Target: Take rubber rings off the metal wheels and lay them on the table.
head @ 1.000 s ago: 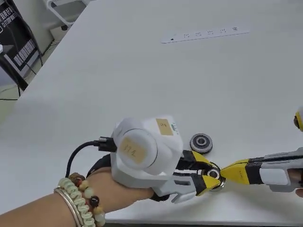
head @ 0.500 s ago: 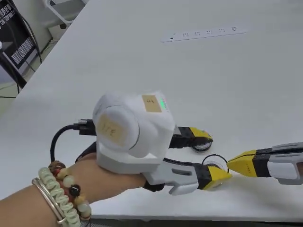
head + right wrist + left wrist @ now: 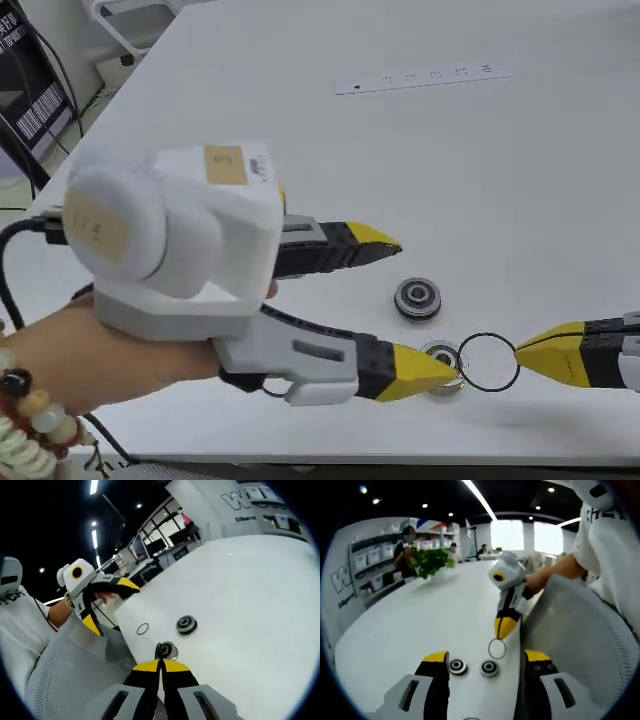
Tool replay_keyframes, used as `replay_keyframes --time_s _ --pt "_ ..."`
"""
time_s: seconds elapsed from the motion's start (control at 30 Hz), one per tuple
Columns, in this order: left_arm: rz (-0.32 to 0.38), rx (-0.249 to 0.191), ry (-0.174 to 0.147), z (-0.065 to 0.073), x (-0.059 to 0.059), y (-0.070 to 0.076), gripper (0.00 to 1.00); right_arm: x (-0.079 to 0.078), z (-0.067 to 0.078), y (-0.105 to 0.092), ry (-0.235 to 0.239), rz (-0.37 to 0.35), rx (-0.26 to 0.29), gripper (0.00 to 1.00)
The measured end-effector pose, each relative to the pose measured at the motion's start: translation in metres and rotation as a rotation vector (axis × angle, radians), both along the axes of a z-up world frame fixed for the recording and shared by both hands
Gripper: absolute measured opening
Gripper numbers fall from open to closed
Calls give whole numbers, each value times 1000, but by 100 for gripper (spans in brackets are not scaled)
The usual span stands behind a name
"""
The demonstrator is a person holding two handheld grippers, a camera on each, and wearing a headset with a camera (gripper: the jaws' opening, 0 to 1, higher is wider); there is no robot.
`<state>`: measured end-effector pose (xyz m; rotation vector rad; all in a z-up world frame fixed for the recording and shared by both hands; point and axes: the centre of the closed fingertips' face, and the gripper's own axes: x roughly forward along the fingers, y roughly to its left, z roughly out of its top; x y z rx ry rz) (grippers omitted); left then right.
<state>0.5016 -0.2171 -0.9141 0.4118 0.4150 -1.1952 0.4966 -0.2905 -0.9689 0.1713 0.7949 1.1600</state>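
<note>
- since half a second ago the left gripper has lifted off the wheel, and its jaws now stand wide apart; the ring has come clear of that wheel.
- nearest, at 6 o'clock on the table: bare metal wheel, right at the left gripper's lower jaw tip.
- rubber ring at 3 o'clock of that wheel, pinched by the right gripper, jaws closed together on it.
- second wheel, dark-rimmed, at 11 o'clock of the bare one, apart from it.
- right gripper view: another thin ring lies on the table near its edge, at 10 o'clock of the bare wheel.
- farthest, 12 o'clock: white power strip.
</note>
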Motion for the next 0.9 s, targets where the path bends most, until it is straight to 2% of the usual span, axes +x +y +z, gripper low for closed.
replay_keyframes --time_s 0.07,0.13,0.23,0.33,0.53,0.7,0.9 --pt "-5 66 -37 -4 -1 11 61 2 2 -5 -4 -9 4 0" --pt "-11 115 -55 -7 -5 20 62 2 6 -5 -12 -4 4 0" --pt "-5 118 -48 -6 -10 26 63 2 10 -6 -36 10 -18 0" --pt "49 83 -27 0 -11 37 64 3 18 -6 -58 30 -26 0" --pt "134 62 -26 6 -13 62 66 3 35 -4 -95 58 -28 0" --pt "227 -6 -11 15 -15 82 68 6 50 -1 -133 88 -34 0" --pt "291 -17 -20 20 -18 97 70 9 63 6 -194 153 -64 0"
